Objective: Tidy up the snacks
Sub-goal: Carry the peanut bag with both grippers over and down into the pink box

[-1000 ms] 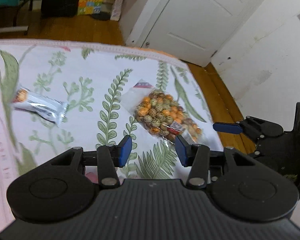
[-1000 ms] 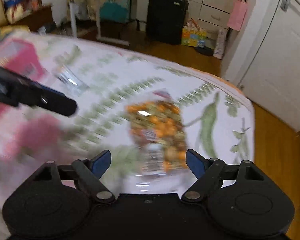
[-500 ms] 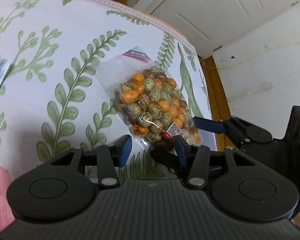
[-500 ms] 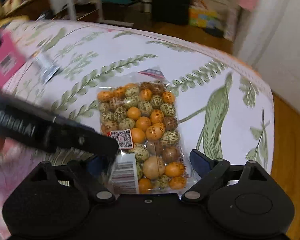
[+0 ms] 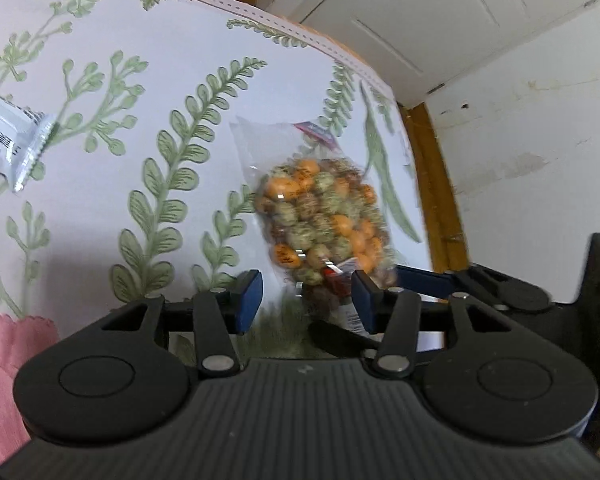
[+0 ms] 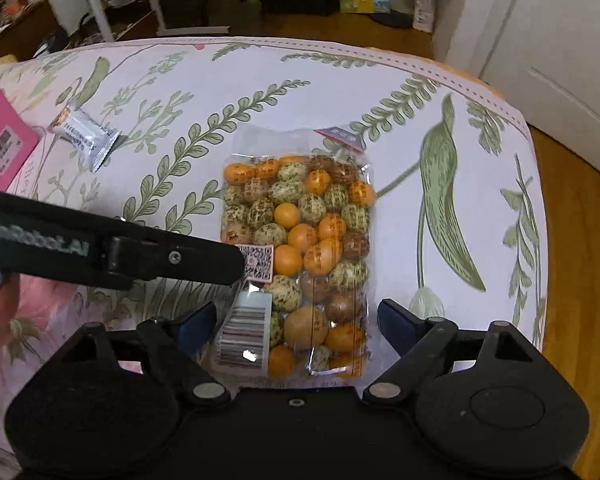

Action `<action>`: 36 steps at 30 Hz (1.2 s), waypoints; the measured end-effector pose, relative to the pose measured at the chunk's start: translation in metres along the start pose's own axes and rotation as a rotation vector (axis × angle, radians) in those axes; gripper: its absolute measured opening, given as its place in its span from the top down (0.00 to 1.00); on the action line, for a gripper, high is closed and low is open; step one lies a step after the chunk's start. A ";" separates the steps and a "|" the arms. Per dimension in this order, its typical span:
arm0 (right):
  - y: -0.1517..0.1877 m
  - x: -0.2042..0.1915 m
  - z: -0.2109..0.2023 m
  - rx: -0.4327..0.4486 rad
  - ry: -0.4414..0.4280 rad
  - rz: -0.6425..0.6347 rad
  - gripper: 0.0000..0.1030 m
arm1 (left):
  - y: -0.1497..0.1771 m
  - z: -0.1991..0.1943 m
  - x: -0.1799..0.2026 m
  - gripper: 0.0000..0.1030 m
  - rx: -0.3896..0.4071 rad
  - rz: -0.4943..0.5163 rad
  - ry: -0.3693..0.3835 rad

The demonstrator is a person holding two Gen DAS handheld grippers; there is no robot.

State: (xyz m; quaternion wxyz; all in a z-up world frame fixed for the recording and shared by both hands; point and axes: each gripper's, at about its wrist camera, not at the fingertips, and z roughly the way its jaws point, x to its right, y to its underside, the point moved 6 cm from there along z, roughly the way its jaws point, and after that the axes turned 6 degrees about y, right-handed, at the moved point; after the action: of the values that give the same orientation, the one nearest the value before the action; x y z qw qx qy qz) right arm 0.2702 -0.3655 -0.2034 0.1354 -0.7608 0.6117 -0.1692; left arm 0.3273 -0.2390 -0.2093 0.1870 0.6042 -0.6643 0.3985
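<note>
**Operator:** I've got the clear plastic bag of orange and speckled green coated nuts (image 6: pixel 298 256) lying flat on the fern-printed cloth (image 6: pixel 480 152). My right gripper (image 6: pixel 296 320) straddles its near end, jaws wide and just starting to close, pads not yet on the plastic.

**Observer:** And the left?

**Operator:** The left gripper (image 5: pixel 306 294) sits at the bag's near corner, jaws narrow and empty, one finger (image 6: pixel 172 258) reaching in from the side.

**Observer:** What worries you?

**Operator:** Crowding. Both grippers are at the same end, so I could knock them together. The film looks slick and the loose nuts may shift, so a shallow pinch might slip. The small white foil-wrapped snack bar (image 6: pixel 86 136) and the pink box (image 6: pixel 0 140) lie well apart, so they're safe.
</note>
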 end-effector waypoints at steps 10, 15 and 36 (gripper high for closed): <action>-0.008 0.007 0.011 0.085 -0.031 0.012 0.11 | -0.006 0.022 0.006 0.48 0.016 -0.027 -0.034; -0.006 0.000 0.004 0.116 -0.006 0.060 0.28 | -0.004 0.023 0.012 0.49 0.007 0.022 -0.052; 0.026 -0.075 -0.064 0.137 -0.030 0.273 0.31 | 0.041 -0.076 0.029 0.46 -0.080 0.192 -0.190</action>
State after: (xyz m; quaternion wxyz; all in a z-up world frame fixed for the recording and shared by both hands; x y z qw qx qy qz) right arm 0.2053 -0.2979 -0.1628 0.2180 -0.6620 0.6944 -0.1790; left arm 0.2642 -0.2026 -0.1537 0.1084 0.5649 -0.7490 0.3288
